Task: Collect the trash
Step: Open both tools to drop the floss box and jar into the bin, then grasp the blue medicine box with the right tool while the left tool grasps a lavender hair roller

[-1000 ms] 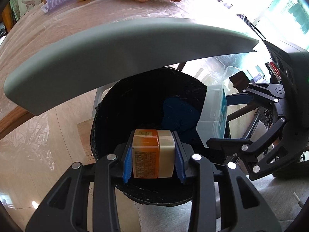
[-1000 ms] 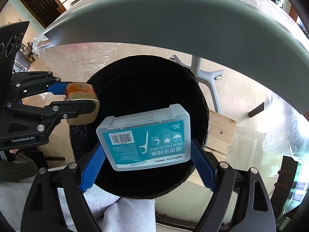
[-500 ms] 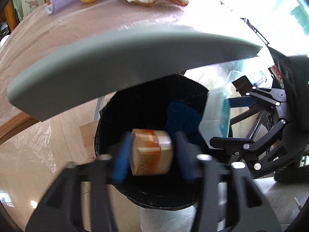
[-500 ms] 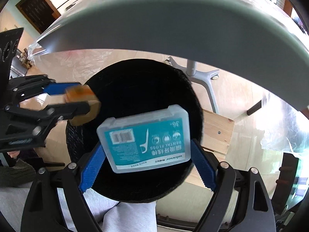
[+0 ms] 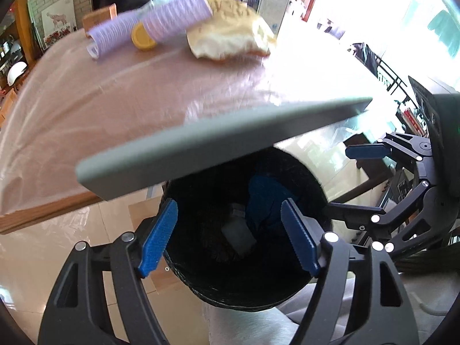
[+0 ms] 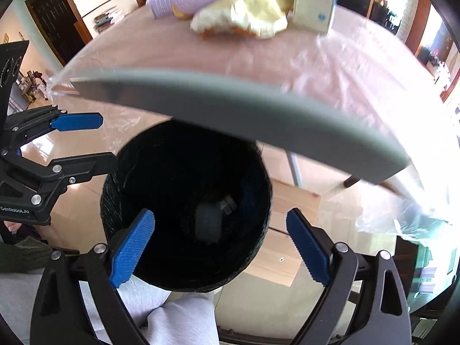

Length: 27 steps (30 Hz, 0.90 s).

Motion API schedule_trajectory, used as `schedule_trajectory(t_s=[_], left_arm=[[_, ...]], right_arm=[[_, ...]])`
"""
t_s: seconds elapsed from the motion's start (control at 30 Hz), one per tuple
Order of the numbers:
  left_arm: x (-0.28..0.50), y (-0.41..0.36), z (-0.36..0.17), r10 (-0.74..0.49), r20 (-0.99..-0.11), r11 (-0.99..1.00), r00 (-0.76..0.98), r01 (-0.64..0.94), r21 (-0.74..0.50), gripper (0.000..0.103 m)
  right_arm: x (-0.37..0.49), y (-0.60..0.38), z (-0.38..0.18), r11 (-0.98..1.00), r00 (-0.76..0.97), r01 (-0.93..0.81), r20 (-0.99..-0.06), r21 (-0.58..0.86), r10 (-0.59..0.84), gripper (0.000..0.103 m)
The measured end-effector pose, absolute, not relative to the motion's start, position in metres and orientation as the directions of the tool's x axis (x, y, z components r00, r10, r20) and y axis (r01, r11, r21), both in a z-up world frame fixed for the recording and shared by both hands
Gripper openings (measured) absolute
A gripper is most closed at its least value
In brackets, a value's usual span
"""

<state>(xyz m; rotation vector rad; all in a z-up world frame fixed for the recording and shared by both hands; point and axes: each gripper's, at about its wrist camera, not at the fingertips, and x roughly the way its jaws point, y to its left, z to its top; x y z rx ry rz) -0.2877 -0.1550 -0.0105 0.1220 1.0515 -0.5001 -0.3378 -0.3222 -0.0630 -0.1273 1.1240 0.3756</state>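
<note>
Over the black round trash bin [image 5: 201, 247], both grippers empty

Big plastic-covered pinkish table [image 5: 100, 92] with its grey edge sits above the bin, carrying a cream crumpled wrapper [image 5: 230, 28] and lilac ribbed tubes [image 5: 161, 26]. Left gripper [image 5: 230, 233] and right gripper [image 6: 220, 243] both have their blue pads spread wide, holding nothing. Down in the bin: a blue wad [image 5: 267, 201] and a pale small box [image 5: 238, 235], kinda blurry.

Table [image 5: 120, 106], plastic-covered, grey edge. Far end of it: pale card box [image 6: 314, 3] standing upright. Below the table: tiled floor [image 5: 57, 247], wooden board [image 6: 290, 207], metal leg [image 6: 293, 166].
</note>
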Motion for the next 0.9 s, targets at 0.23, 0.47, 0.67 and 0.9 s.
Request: schedule_trajectory(t_s=[0.23,0.47,0.67,0.9], left_arm=[[-0.279,-0.141,0.034,-0.39,-0.803,0.888,0.451,0.415,-0.199,0.082],[-0.273,-0.137,0.081,-0.424,-0.736,0.88,0.528,0.432,-0.198,0.085],[-0.249,-0.137,0.106,-0.408,-0.677,0.899,0.613,0.398,-0.181,0.092],[-0.195,-0.13,0.104,-0.31,-0.687,0.941,0.657,0.316,-0.122,0.095]], right_arm=[[-0.337,-0.334,-0.009,0.946,0.518,-0.324,-0.835,0.007,0.184,0.092],[-0.324,-0.343,0.05,0.954,0.655,-0.299,-0.732,-0.026,0.186,0.093],[-0.302,-0.345,0.075,0.963,0.723,-0.266,-0.671,-0.05,0.165,0.093],[-0.253,-0.349,0.072,0.977,0.714,-0.215,-0.681,0.012,0.165,0.093]])
